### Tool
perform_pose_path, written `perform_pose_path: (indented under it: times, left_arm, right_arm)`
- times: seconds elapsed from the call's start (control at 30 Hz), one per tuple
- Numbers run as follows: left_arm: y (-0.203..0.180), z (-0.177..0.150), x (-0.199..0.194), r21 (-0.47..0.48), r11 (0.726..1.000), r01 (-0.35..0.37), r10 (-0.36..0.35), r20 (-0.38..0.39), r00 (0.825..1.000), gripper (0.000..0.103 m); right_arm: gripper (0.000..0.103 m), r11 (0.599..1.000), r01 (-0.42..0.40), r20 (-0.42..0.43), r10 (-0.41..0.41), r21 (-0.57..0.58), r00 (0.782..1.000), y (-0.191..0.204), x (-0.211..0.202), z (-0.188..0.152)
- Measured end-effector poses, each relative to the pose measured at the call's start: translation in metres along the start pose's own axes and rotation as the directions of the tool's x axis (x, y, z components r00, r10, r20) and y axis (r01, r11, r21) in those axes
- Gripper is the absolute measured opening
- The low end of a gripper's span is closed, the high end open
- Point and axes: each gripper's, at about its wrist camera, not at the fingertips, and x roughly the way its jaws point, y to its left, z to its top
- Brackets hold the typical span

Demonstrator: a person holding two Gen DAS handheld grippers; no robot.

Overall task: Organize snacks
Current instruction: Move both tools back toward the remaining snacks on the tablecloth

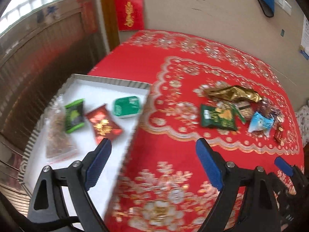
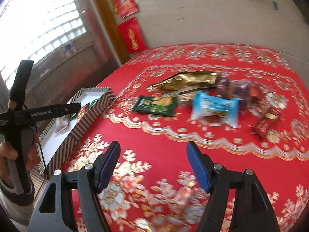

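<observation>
Both frames are motion-blurred, so little print resolves. The only writing you can read is "GenRobot.AI" in white on a black bar of the left-hand rig, seen from the right wrist view; smaller white text beside it is too blurred to read.

Your left gripper (image 1: 153,148) hangs with its jaws wide apart and nothing between them, straddling the right edge of the tray (image 1: 117,82). The left blue pad (image 1: 99,162) sits over the white tray floor, the other over the red tablecloth (image 1: 173,69).

Your right gripper (image 2: 153,150) is likewise spread apart and holding nothing, above the cloth on the near side of the loose snack pile.

In the tray, left to right:
- a clear bag of brownish snack (image 1: 58,133)
- a bright green packet (image 1: 74,116)
- a red packet with gold print (image 1: 103,123), characters unreadable
- a green-lidded tub (image 1: 127,106), lid text unreadable

The tray's outer wall carries a brown-and-white chevron pattern.

Loose on the cloth, well apart from the tray:
- a gold foil bag (image 2: 185,80) at the far side
- a dark green packet with a yellow picture (image 2: 156,105), label unreadable
- a light blue and white wrapper (image 2: 215,107)
- small clear-wrapped dark pieces (image 2: 241,90) behind it
- a small red packet (image 2: 265,123) at the right end

A red wall hanging with gold characters (image 1: 129,10) is on the wall behind the table; the characters are too smeared to read.
</observation>
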Motion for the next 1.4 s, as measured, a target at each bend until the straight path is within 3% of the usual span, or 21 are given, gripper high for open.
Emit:
perform_pose_path:
  times: [0.27,0.57,0.87,1.03,1.23,1.4]
  left_arm:
    - [-0.05,0.013,0.025,0.016,1.0,0.019,-0.019,-0.044,0.999,0.089]
    - [-0.079,0.036,0.054,0.032,0.997,-0.071,0.073,-0.056,0.996,0.089]
    - [-0.108,0.062,0.102,0.068,0.981,-0.179,0.186,-0.123,0.975,0.089]
    - [-0.112,0.069,0.121,0.028,0.985,-0.171,0.173,-0.161,0.972,0.089]
    - [-0.125,0.059,0.125,0.116,0.981,-0.158,0.177,-0.177,0.968,0.089]
    - [-0.121,0.041,0.114,0.193,0.978,-0.076,0.119,-0.223,0.968,0.089]
  right_arm:
    - [0.071,0.999,0.021,0.023,-0.022,0.044,0.999,-0.025,-0.015,-0.006]
    - [0.071,0.997,0.026,0.044,-0.03,0.078,0.999,-0.047,-0.024,-0.005]
    - [0.072,0.995,0.005,0.054,-0.01,0.098,0.999,-0.061,-0.029,-0.006]
    - [0.073,0.995,-0.005,0.054,-0.001,0.102,0.999,-0.066,-0.031,-0.005]
    - [0.073,0.995,-0.009,0.056,0.003,0.104,0.998,-0.07,-0.03,-0.004]
    - [0.073,0.993,-0.022,0.057,0.016,0.113,0.998,-0.071,-0.028,-0.004]
